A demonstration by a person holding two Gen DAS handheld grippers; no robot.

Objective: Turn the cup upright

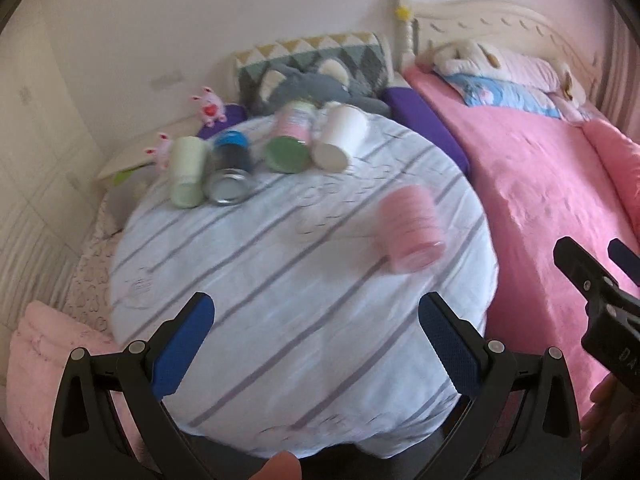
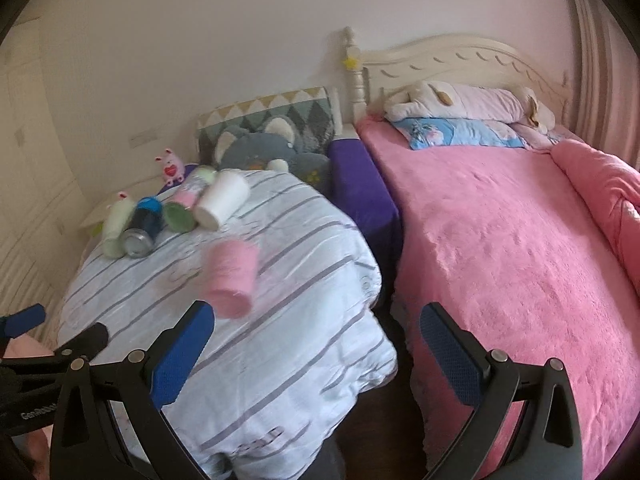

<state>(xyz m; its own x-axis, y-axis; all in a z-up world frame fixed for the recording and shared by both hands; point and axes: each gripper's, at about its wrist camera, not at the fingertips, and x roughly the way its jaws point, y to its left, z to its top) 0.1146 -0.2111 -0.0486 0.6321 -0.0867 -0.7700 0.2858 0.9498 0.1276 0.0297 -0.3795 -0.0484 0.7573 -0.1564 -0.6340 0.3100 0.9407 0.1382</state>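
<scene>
A pink ribbed cup (image 1: pixel 410 229) lies on its side on the white striped cover (image 1: pixel 280 280), apart from the others; it also shows in the right wrist view (image 2: pixel 232 282). Farther back lie a white cup (image 1: pixel 338 136), a pink bottle with green base (image 1: pixel 292 138), a blue can (image 1: pixel 230 170) and a pale green cup (image 1: pixel 186 172). My left gripper (image 1: pixel 316 336) is open and empty, near the cover's front. My right gripper (image 2: pixel 316 340) is open and empty, just right of and nearer than the pink cup; it shows at the left view's right edge (image 1: pixel 596 276).
A pink bed (image 2: pixel 500 260) with pillows and a plush lies to the right. A purple block (image 2: pixel 360 192) sits between it and the covered surface. A grey plush (image 2: pixel 260 148) and patterned pillow (image 2: pixel 272 112) stand behind the cups. A pink blanket (image 1: pixel 48 360) is at left.
</scene>
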